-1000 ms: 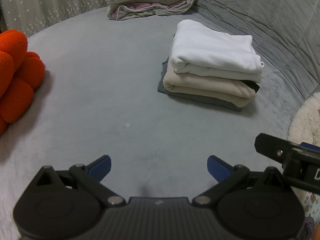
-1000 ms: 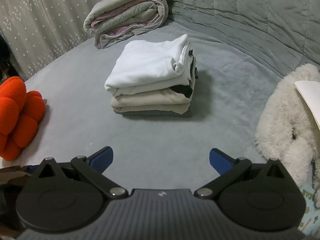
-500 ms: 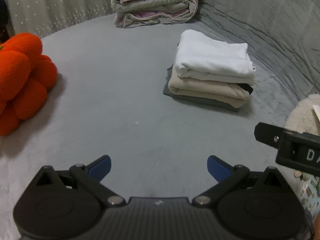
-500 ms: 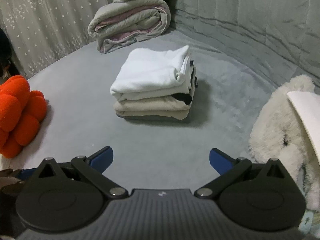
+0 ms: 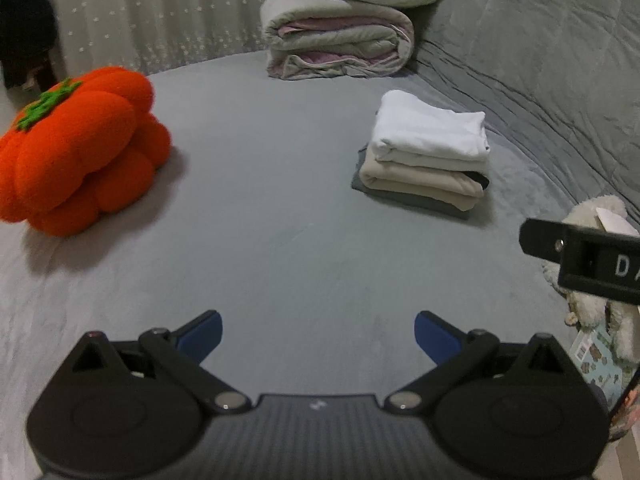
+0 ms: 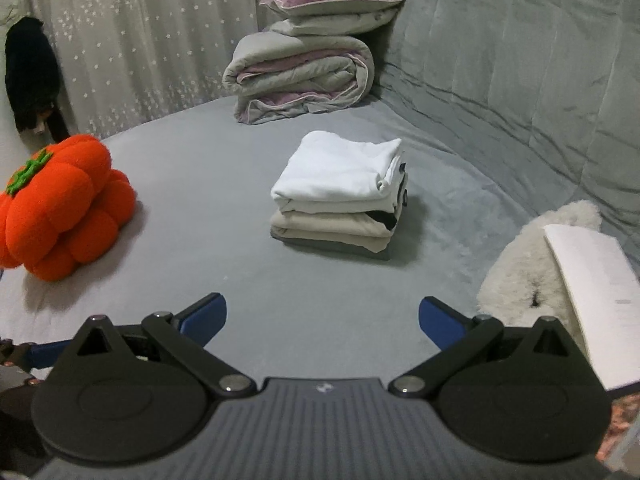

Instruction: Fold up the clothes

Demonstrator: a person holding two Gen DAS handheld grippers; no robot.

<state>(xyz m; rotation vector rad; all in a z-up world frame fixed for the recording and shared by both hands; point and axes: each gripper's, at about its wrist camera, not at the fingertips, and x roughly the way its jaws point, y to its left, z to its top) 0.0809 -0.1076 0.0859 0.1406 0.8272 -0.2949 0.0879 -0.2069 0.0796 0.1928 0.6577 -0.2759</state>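
A stack of folded clothes (image 5: 426, 156) (image 6: 344, 196) rests on the grey bed: a white garment on top, a beige one under it, a dark grey one at the bottom. My left gripper (image 5: 318, 334) is open and empty, well short of the stack and to its left. My right gripper (image 6: 322, 320) is open too, nothing between its blue fingertips, with the stack straight ahead at a distance. A black part of the right gripper body (image 5: 580, 256) shows at the right edge of the left wrist view.
An orange pumpkin cushion (image 5: 76, 152) (image 6: 60, 208) sits at the left. A rolled duvet with pillows (image 5: 340, 44) (image 6: 304, 68) lies at the back. A white plush toy (image 6: 532, 272) with an open book (image 6: 592, 292) is at the right. A padded grey headboard (image 6: 520, 80) curves behind.
Both grippers have drawn back and tilted up from the stack, which now looks smaller and farther. More of the pumpkin cushion, duvet and curtain has come into view.
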